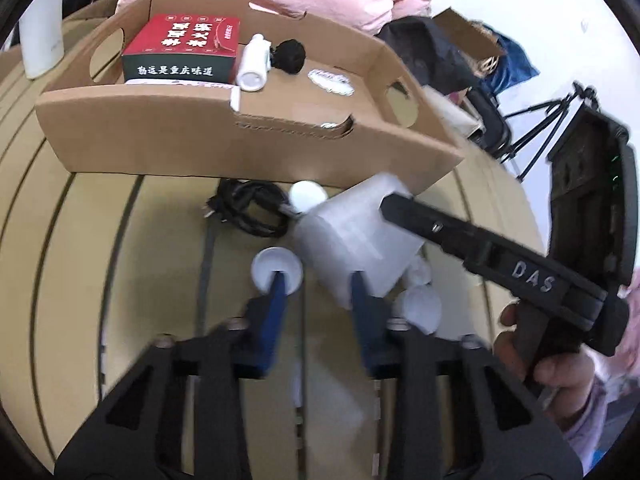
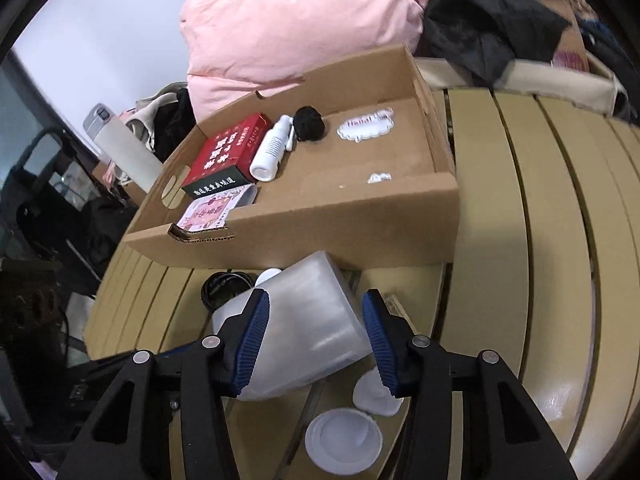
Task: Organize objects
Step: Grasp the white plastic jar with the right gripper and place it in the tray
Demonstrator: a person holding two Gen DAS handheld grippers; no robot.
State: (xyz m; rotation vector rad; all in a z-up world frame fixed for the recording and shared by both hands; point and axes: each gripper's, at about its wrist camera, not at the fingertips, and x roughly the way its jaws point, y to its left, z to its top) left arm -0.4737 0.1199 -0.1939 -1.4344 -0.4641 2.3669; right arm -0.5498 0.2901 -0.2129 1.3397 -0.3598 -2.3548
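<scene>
A translucent white plastic tub [image 2: 304,328] lies tilted on the slatted wooden surface, just in front of a cardboard tray [image 2: 344,216]. My right gripper [image 2: 316,340] has its blue pads on both sides of the tub and grips it. The tub also shows in the left wrist view [image 1: 356,236], with the right gripper's black finger across it. My left gripper [image 1: 320,284] is open and empty, just short of the tub, with a white lid [image 1: 276,270] at its left fingertip. The tray [image 1: 160,140] holds a red box [image 1: 184,48], a white spray bottle [image 1: 252,64], a black ball [image 1: 288,56] and a sticker [image 1: 332,82].
A coiled black cable [image 1: 248,212] and a white cap [image 1: 306,194] lie between tub and tray. Round white lids [image 2: 344,440] lie near the right gripper. A pink quilt [image 2: 296,20] and dark clothes [image 2: 488,32] sit behind the tray. A white bottle [image 1: 40,28] stands at left.
</scene>
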